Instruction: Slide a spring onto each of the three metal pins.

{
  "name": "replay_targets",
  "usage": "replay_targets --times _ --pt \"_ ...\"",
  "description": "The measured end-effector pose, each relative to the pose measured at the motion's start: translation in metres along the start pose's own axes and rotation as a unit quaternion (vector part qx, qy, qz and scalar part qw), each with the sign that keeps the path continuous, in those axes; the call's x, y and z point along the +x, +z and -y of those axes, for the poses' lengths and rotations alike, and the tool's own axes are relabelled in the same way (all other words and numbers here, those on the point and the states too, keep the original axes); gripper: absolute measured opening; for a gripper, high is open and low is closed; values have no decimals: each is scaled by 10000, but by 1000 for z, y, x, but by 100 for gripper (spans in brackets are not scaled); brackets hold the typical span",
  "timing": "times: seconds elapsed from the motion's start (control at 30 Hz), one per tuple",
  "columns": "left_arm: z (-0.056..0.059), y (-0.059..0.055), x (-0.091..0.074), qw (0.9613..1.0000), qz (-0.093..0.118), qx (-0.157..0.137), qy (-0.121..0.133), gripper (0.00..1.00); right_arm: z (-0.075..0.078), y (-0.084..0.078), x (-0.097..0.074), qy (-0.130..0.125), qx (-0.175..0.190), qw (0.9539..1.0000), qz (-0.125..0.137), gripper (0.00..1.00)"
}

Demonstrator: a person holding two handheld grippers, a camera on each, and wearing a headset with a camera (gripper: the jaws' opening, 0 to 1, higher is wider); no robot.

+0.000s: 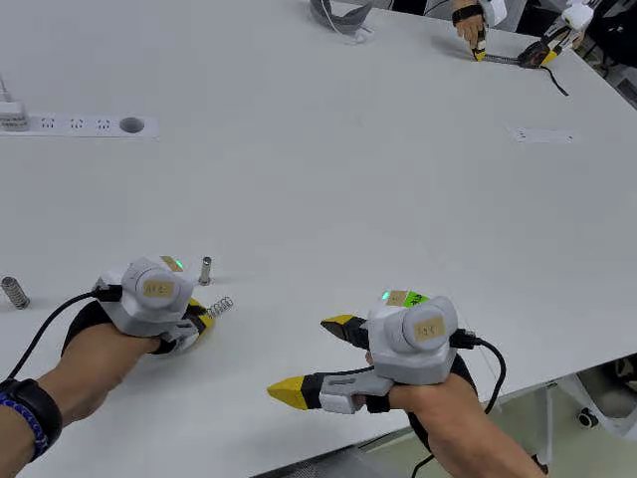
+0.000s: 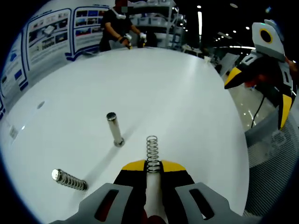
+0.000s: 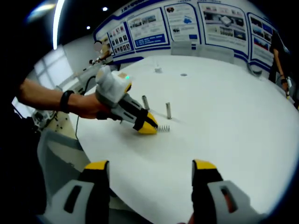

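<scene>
**Spring in the pinch, bare pin just ahead**

A wide white workbench [image 1: 328, 169] here, with poster boards [image 3: 187, 23] lining the far wall. There's the spring [image 2: 152, 151], a slim silvery coil with open rings. It pokes straight out of the left gripper [image 2: 152, 167], whose yellow tips are clenched on its near end, low over the tabletop. Just beyond stands a bare metal pin [image 2: 113, 129], upright and apart from the coil. Off to the side, a second pin [image 2: 69, 179] already wears a spring. The right gripper [image 3: 149, 164] hovers near the table edge, jaws spread wide, holding nothing.
</scene>
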State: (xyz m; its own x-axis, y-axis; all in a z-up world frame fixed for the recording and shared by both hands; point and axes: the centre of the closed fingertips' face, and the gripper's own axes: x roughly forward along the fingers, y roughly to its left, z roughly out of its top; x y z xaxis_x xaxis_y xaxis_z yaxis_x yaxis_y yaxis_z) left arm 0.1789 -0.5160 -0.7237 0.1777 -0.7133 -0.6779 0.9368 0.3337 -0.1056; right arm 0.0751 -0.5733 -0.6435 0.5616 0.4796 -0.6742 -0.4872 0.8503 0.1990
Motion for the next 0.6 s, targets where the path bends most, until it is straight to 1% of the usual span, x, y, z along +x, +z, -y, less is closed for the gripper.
replay_targets --times 0.37,0.6 --pt "-3 2 -20 9998 172 -38 -1 11 -3 5 6 94 -15 10000 6 72" --pt "-3 5 -35 9997 227 36 21 10 -5 9 8 142 -42 9999 18 72"
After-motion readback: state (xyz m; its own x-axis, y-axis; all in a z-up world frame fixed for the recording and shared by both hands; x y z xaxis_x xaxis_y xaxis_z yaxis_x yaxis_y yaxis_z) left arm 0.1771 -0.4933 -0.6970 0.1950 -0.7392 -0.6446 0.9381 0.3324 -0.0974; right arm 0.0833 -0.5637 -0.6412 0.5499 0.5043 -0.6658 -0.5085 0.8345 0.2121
